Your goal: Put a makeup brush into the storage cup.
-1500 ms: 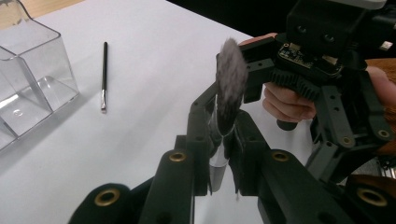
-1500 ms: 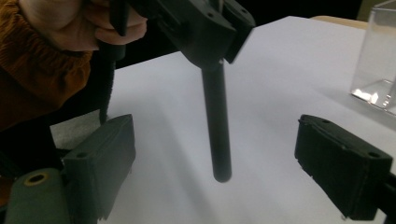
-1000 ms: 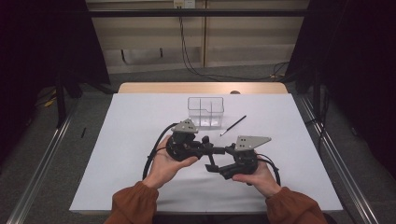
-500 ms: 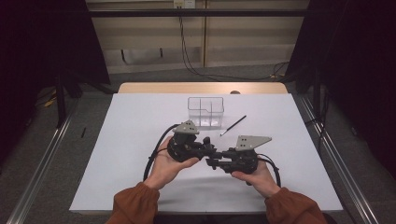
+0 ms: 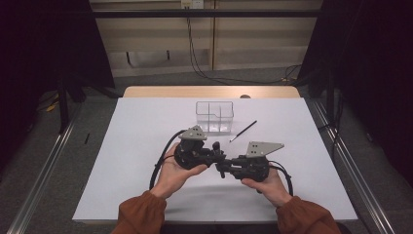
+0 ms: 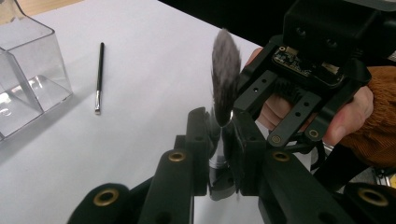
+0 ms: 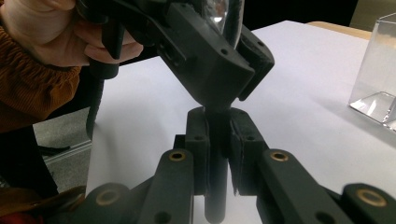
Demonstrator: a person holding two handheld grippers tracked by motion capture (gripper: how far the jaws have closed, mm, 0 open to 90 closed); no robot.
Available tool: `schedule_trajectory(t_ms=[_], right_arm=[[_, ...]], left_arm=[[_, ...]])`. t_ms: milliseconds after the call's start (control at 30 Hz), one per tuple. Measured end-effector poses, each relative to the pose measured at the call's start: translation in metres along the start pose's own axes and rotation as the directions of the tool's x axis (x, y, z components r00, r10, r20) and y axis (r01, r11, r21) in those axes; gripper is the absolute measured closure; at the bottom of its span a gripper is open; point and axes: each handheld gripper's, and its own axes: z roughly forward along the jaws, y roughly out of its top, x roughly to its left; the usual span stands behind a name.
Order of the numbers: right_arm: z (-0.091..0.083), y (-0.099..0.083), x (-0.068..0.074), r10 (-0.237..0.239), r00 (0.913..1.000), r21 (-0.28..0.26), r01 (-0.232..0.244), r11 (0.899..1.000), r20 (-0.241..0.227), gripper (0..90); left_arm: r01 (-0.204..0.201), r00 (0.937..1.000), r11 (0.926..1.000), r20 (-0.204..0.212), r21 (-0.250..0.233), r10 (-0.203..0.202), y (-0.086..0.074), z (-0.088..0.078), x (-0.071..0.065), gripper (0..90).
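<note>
Two grippers are in view, a left gripper (image 5: 214, 148) and a right gripper (image 5: 221, 168), each held in one of two hands, the left hand (image 5: 173, 173) and the right hand (image 5: 268, 185). There are two brushes: one fluffy brush (image 6: 225, 81), gripped between the grippers, and one thin brush (image 5: 243, 130) lying on the table (image 5: 122, 146). One clear organizer (image 5: 215, 116) stands on the table; its dividers make several compartments, though the exact number is hard to tell.
</note>
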Motion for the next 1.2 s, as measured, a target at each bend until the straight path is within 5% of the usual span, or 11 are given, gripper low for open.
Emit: schedule_trajectory(t_ms=[333, 800, 1200], right_arm=[[-0.002, 0.001, -0.003, 0.014, 0.9998, -0.014, -0.013, 1.0, 0.017, 80.3], [-0.008, 0.001, -0.005, 0.029, 0.9985, -0.026, -0.027, 0.999, 0.047, 80.3], [-0.011, 0.001, -0.007, 0.031, 0.9974, -0.035, -0.029, 0.999, 0.066, 80.3]], left_arm=[[-0.001, 1.0, 0.9998, -0.006, -0.017, 0.001, -0.001, -0.002, 0.001, 71.8], [0.005, 0.9954, 0.9969, -0.095, -0.078, -0.012, -0.007, -0.012, 0.003, 30.4], [-0.008, 0.9804, 0.9915, -0.196, -0.13, -0.017, -0.018, -0.025, 0.013, 6.3]])
